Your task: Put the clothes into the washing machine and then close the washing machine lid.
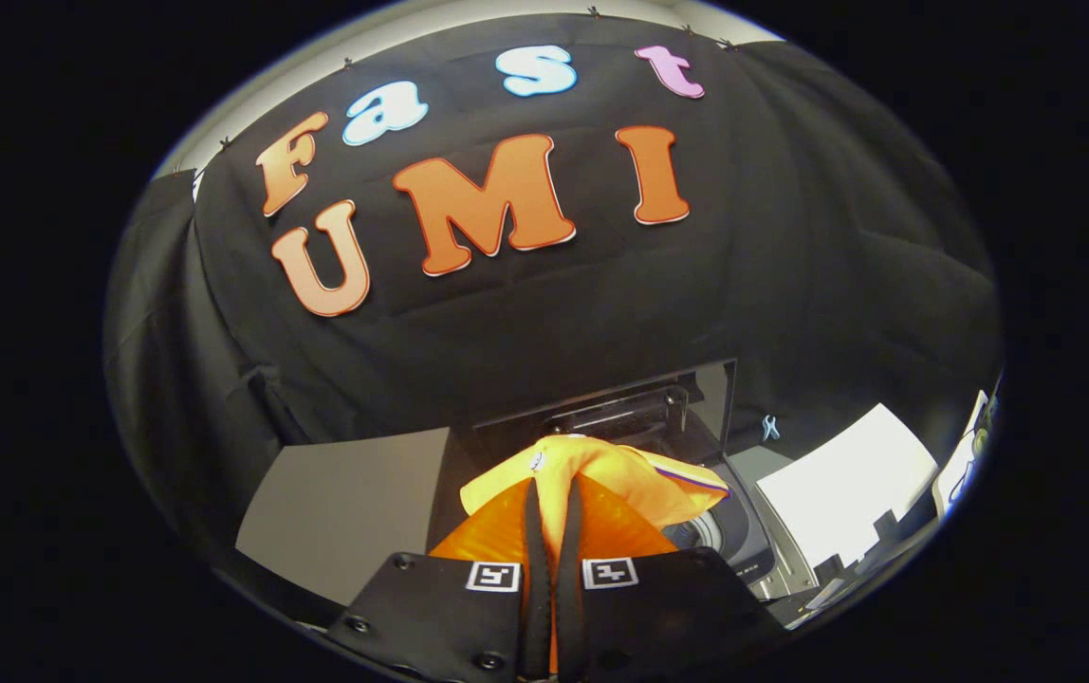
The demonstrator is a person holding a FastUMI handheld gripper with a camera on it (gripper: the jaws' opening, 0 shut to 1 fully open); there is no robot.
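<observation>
A yellow garment (601, 474) with a thin dark stripe along one hem hangs folded over my gripper (552, 493), whose two fingers are pressed together on the cloth. The fabric drapes down both sides of the fingers and hides what lies directly under them. Just beyond and to the right of the garment is the washing machine (744, 531), dark-bodied, with its lid (658, 408) raised upright behind the cloth. A sliver of the round drum opening (696, 533) shows beside the garment's right edge.
A grey panel (345, 512) lies to the left of the machine. A white sheet or board (848, 489) leans to the right of it, with a second white edge (962, 465) further right. Black cloth walls enclose the booth behind.
</observation>
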